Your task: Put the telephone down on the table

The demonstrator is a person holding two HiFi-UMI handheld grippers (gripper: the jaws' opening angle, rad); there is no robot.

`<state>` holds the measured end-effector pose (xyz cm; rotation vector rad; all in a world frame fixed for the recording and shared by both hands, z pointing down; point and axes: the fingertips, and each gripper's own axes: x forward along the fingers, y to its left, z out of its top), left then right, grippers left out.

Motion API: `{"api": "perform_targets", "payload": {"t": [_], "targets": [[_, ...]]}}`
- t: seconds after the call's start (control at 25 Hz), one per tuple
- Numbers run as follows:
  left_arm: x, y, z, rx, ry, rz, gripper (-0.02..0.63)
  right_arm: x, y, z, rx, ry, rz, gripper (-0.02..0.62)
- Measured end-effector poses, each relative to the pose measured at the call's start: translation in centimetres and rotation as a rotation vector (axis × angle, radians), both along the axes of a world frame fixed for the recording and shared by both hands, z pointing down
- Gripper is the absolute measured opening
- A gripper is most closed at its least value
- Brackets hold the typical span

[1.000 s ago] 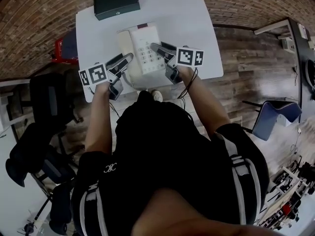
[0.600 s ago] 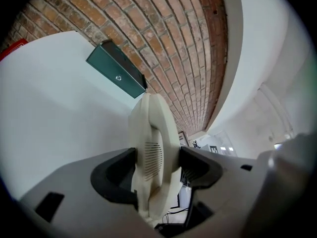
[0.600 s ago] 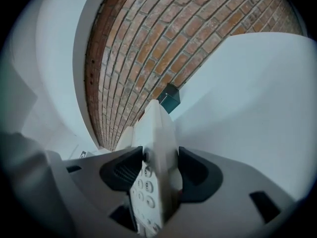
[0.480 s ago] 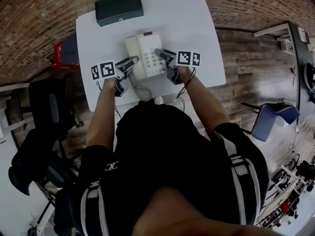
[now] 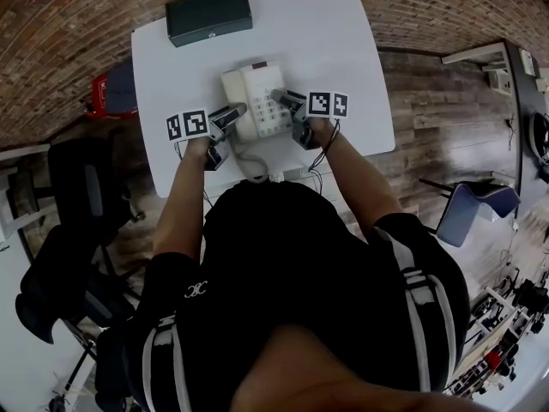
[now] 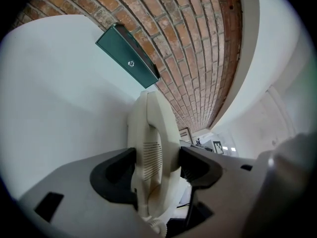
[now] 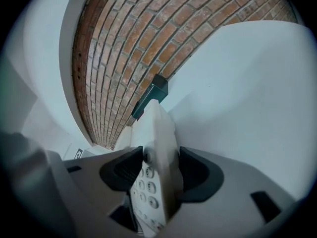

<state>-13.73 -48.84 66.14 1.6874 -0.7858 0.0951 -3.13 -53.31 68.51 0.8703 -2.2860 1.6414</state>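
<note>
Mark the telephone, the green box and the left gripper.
telephone (image 5: 260, 82): head view, upper part of its white body.
green box (image 5: 208, 13): head view, middle of its top face.
left gripper (image 6: 157, 165): left gripper view, midway between its jaws, which clamp the telephone.

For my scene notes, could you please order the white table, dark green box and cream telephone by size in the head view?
1. White rectangular table.
2 and 3. Dark green flat box and cream push-button telephone look alike, so unranked.
</note>
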Motion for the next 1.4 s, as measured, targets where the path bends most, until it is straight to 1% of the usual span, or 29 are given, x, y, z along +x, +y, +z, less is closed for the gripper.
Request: {"api": "perform_targets", "payload": {"t": [0.24,0.36,0.48,0.6,0.64,0.68,0.72,0.76,0.8,0.88,1.04,1.12,1.2,1.28,1.32,1.4], "targets": [[-0.1,0.3,0.5,-0.009,-0.023,0.006,0.29,-0.1,0.4,0.7,-0.024,0.003,-0.03,0.201],[-0.2,0.3,0.5,-0.011,-0.035,0.006,0.29,-0.1,0.5,0.6,-0.016,0.023,-0.035,0.201],[-0.7,0.2,-0.4,0.037,-0.089,-0.015,0.29,0.1,0.5,0.0,0.038,0.083,-0.052,0.201],[-2.2,-0.3,-2.5,0.132,-0.186,-0.076,0.288,1.1,-0.3,-1.8,0.115,0.134,-0.023,0.201],[-2.8,-0.4,-3.3,0.166,-0.229,-0.1,0.263,1.7,-0.8,-2.7,0.148,0.157,0.004,0.197],[-3.4,-0.4,-4.2,0.196,-0.273,-0.126,0.208,2.4,-1.3,-3.6,0.191,0.19,0.035,0.135],[-4.1,-0.5,-5.1,0.224,-0.313,-0.153,0.115,3.0,-1.8,-4.7,0.246,0.227,0.065,0.053],[-4.6,-0.7,-6.1,0.254,-0.344,-0.179,0.037,3.5,-2.3,-6.1,0.309,0.258,0.09,0.017],[-5.0,-0.8,-7.2,0.288,-0.366,-0.204,0.01,3.6,-2.7,-7.6,0.373,0.275,0.109,0.006],[-5.7,-1.2,-9.6,0.368,-0.415,-0.243,0.003,3.4,-3.1,-11.0,0.489,0.269,0.14,0.0],[-6.3,-1.6,-15.2,0.563,-0.586,-0.288,0.002,2.4,-3.3,-18.8,0.691,0.225,0.199,-0.002],[-6.0,-1.7,-18.4,0.656,-0.65,-0.314,0.0,2.2,-3.0,-22.5,0.783,0.215,0.226,-0.002],[-5.9,-1.5,-21.6,0.729,-0.679,-0.349,0.0,2.0,-2.4,-25.8,0.874,0.22,0.244,-0.002],[-5.7,-1.0,-24.2,0.784,-0.686,-0.382,0.001,1.9,-1.6,-28.2,0.955,0.232,0.25,-0.002],[-5.6,-0.7,-25.1,0.808,-0.698,-0.391,0.0,1.9,-1.1,-29.0,0.985,0.237,0.252,-0.002],[-5.2,-0.2,-25.9,0.846,-0.747,-0.388,0.002,2.0,-0.3,-29.8,1.022,0.248,0.256,-0.002]]}}
